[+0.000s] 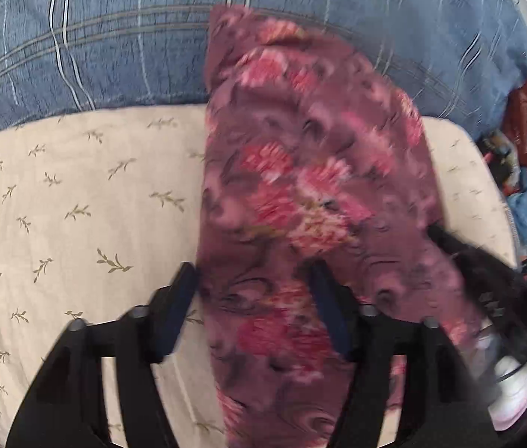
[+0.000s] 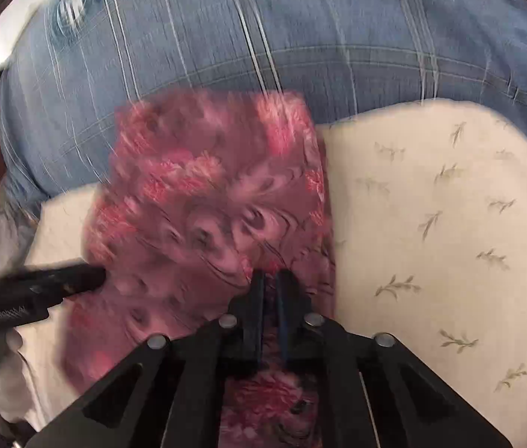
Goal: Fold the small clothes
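The floral maroon garment lies as a narrow lengthwise strip across the cream leaf-print pad, its far end running over the pad's far edge onto the blue plaid cloth behind. The left tool is spread wide, its fingers straddling the near part of the strip without pinching it, while the right tool is clenched on a pinch of the garment's near portion. The fabric appears thin, light and limp, so it will likely sag and slide; take hold at edges or corners, not mid-panel.
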